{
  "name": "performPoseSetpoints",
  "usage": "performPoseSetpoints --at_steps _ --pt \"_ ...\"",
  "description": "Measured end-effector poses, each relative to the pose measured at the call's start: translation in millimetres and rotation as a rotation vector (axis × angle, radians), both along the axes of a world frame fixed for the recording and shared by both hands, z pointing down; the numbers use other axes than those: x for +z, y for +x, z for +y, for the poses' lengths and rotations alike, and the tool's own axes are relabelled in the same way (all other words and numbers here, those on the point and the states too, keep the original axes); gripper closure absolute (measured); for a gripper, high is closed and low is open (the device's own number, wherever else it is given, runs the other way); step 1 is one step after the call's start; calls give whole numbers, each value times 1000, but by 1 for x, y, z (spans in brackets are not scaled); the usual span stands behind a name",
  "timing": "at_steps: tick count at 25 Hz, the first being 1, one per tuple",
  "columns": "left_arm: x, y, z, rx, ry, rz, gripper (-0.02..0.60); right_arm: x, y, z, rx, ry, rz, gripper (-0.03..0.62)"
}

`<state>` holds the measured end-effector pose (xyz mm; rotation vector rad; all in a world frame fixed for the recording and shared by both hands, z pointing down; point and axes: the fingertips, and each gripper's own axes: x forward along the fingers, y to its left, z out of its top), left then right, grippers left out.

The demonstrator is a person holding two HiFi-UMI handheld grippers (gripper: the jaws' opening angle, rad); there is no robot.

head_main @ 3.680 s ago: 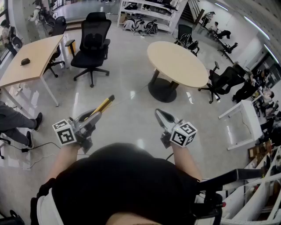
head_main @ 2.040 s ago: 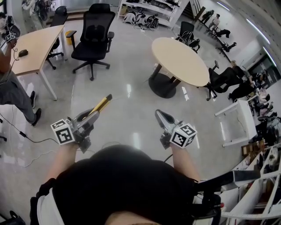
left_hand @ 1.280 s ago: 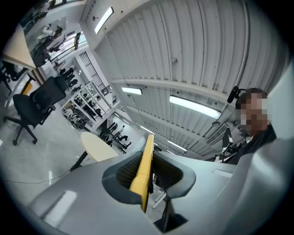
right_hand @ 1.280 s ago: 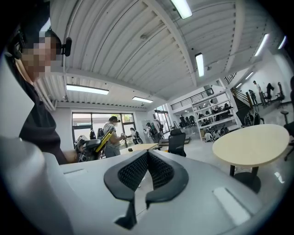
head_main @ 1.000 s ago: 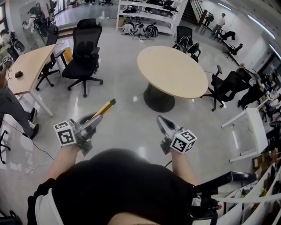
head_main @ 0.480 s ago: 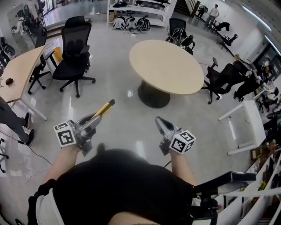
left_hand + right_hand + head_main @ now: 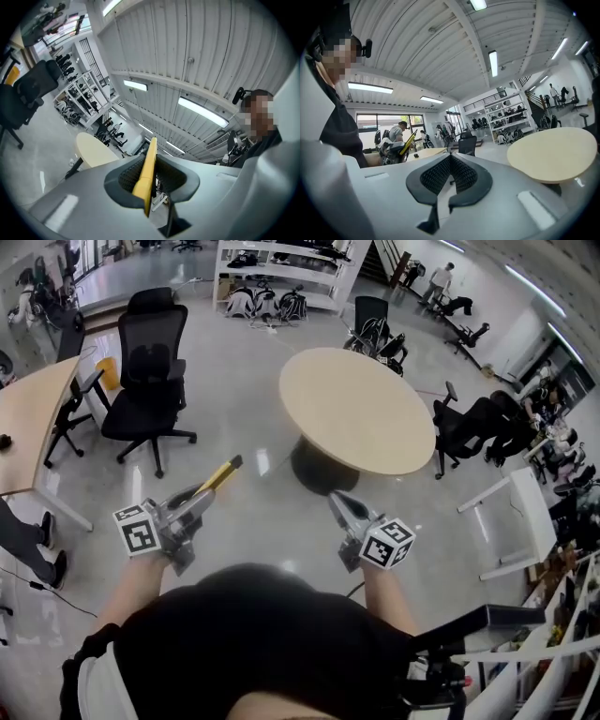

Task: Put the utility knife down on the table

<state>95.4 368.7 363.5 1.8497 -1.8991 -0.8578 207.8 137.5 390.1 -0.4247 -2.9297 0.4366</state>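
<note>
Left gripper view settles the grip: the left gripper point(image 7: 146, 183) is clamped on the yellow utility knife point(image 7: 149, 161), body pinched between the pads and the far end poking out ahead. To do this well I'd get it over the round table point(image 7: 361, 409), go low, lay it flat, and only then let go so it doesn't skid. Can't tell if the blade's out, so assume it is. The right gripper point(image 7: 450, 174) is closed on nothing. The table's well ahead, with bare floor between.
</note>
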Motion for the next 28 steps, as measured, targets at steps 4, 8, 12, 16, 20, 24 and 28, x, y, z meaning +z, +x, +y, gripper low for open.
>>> performPoseSetpoints --at_steps 4,8,12,16,20,24,28 --pt "-7 -77 33 -24 4 -14 508 -10 -76 23 6 18 -8 579" --pt "-8 -107 45 -35 8 -15 508 -15 -106 27 8 31 -7 579" --pt "-6 -116 48 -65 24 -4 508 -12 -114 21 -4 40 17 579" --pt "1 -130 55 -109 24 13 508 -12 -138 15 -33 42 28 579" --pt "6 -145 57 -157 19 18 508 -12 -169 16 -97 46 19 579" --pt "13 -216 58 -198 2 14 508 -1 -253 12 -138 29 15 580" --pt "15 -247 39 -274 -11 2 508 8 -298 -17 -192 13 10 579"
